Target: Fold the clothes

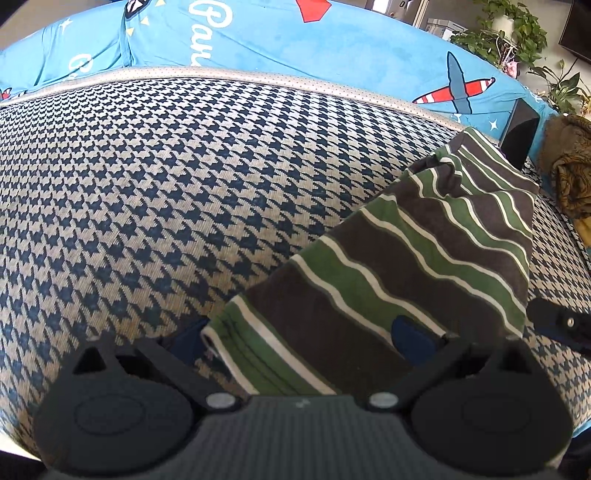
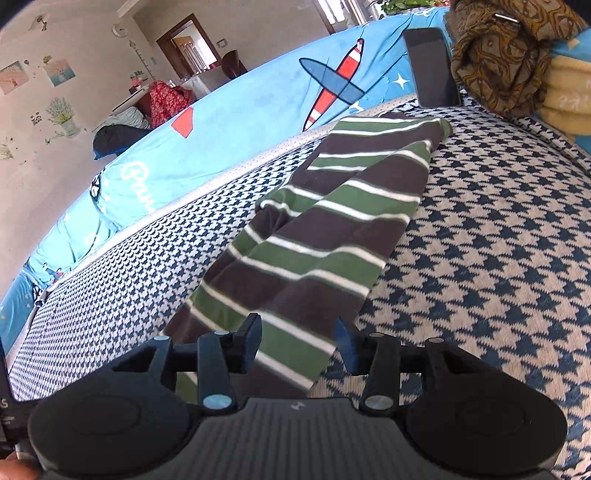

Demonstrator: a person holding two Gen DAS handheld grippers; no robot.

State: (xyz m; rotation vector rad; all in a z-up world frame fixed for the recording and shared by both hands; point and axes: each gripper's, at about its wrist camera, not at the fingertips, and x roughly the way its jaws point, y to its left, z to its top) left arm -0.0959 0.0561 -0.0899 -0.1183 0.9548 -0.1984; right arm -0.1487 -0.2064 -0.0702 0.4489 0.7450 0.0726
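A garment striped in green, brown and white (image 1: pixel 417 236) lies folded in a long band on the houndstooth cushion (image 1: pixel 155 192). In the left wrist view its near hem runs between my left gripper's (image 1: pixel 301 338) blue pads (image 1: pixel 413 336), which stand far apart without pinching it. In the right wrist view the same garment (image 2: pixel 332 229) stretches away from my right gripper (image 2: pixel 299 345). Its near end lies flat between the spread fingers (image 2: pixel 347 349), which are not pressing it. The right gripper's tip (image 1: pixel 557 325) also shows at the right edge of the left wrist view.
A blue blanket with aeroplane prints (image 2: pixel 258 110) covers the backrest behind the cushion. A dark phone (image 2: pixel 432 66) leans against it beside a brown patterned cloth (image 2: pixel 502 59). Potted plants (image 1: pixel 506 33) stand beyond. A hand (image 2: pixel 14 469) shows at the lower left corner.
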